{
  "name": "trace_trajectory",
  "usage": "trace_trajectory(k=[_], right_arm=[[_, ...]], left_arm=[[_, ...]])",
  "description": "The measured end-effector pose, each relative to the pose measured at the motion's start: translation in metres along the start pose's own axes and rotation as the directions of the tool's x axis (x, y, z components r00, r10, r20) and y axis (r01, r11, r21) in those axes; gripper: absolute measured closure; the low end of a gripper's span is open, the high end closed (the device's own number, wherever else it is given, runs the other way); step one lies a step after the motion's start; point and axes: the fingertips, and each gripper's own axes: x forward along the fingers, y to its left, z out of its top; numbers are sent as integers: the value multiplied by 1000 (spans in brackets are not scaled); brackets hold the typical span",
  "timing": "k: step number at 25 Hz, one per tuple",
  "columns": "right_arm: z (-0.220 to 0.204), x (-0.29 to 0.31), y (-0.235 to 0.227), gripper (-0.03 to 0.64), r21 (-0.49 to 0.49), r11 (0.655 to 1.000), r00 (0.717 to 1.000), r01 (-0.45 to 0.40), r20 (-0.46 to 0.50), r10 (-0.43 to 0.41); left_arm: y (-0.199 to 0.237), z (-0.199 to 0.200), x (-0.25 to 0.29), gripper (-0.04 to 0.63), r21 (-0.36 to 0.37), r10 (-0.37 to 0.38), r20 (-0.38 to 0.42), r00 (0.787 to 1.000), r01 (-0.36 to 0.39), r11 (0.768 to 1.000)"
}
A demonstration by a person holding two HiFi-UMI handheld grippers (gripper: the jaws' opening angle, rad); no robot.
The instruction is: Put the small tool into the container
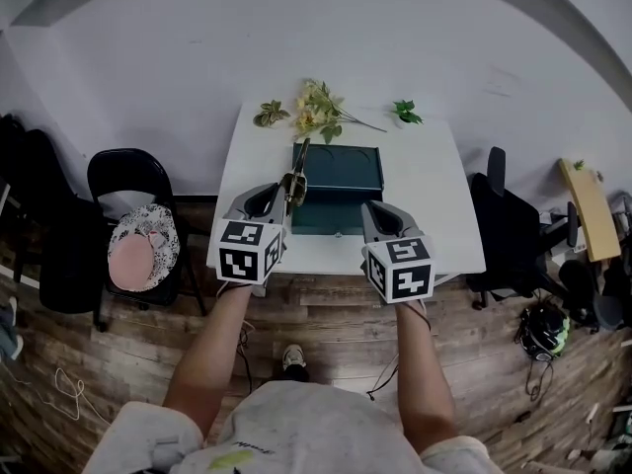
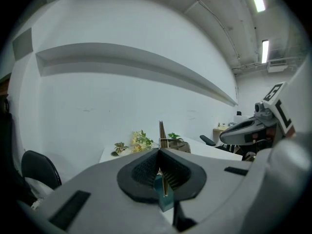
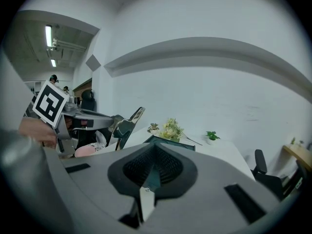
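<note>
Between the dark ribbed fingers [image 2: 141, 168] of the left gripper [image 2: 159, 152] [image 1: 281, 192], a slim brass-coloured metal tool [image 2: 162, 130] [image 1: 295, 176] [image 3: 126, 123] is sitting clamped, its thin shaft sticking up past the fingertips. In the head view the tool is hanging in the air over the left edge of the open dark-teal rectangular container [image 1: 331, 217] [image 3: 173, 143], not inside it.

The right gripper [image 1: 378, 211] [image 3: 155, 147] is hovering just beside the container's front right corner, its fingers pressed together and gripping nothing.

The container is resting in the middle of the white tabletop [image 1: 430, 191]. Behind it a spray of pale yellow artificial flowers [image 1: 316, 112] is lying along the far edge, and a small green potted plant [image 1: 404, 114] is standing to their right. A black folding chair [image 1: 123, 171] is standing off the tabletop's left side.
</note>
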Motion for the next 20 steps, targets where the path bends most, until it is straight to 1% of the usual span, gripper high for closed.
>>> trace_trajectory(k=[12, 20], right_arm=[[13, 28, -4, 612, 10, 998, 998, 62, -5, -62], [12, 30, -16, 612, 26, 997, 997, 73, 2, -73]], left_arm=[[25, 6, 30, 595, 2, -58, 4, 998, 58, 998], [17, 8, 42, 595, 15, -72, -6, 997, 72, 997]])
